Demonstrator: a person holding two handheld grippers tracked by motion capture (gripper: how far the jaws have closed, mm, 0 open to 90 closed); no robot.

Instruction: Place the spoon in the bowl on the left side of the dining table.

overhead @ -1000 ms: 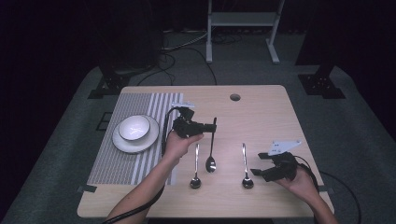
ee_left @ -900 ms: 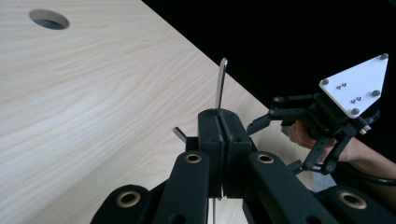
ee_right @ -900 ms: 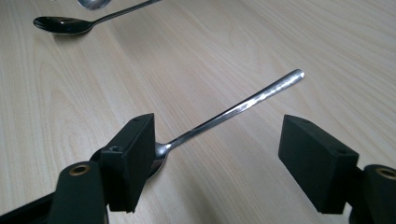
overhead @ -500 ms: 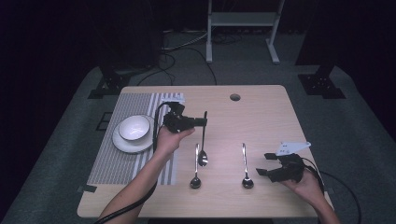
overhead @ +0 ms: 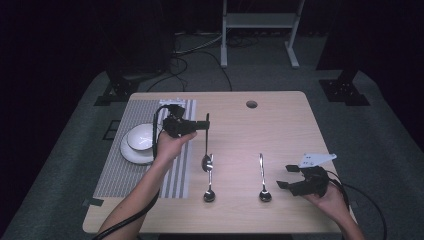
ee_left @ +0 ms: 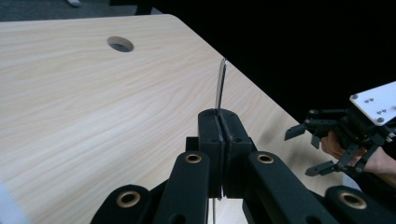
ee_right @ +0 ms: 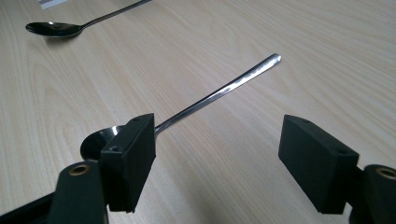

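Observation:
My left gripper (overhead: 205,125) hovers over the table's left middle, shut on the thin handle of a metal spoon (overhead: 206,161) that hangs bowl down. In the left gripper view the jaws (ee_left: 219,116) are pressed together with the handle tip (ee_left: 219,86) sticking up between them. A second spoon (overhead: 209,190) lies on the wood just below the hanging one. A third spoon (overhead: 262,176) lies further right. My right gripper (overhead: 286,177) rests open beside it. In the right gripper view the wide jaws (ee_right: 224,154) frame that spoon's handle (ee_right: 219,93) without touching it.
A white bowl on a white plate (overhead: 131,152) sits on a striped placemat (overhead: 115,175) at the left. A round cable hole (overhead: 251,104) is near the table's far edge (overhead: 215,92). Bare wood stretches across the table's far right.
My left gripper has carried the held spoon to the left and a little higher, toward the placemat. The right gripper has barely shifted.

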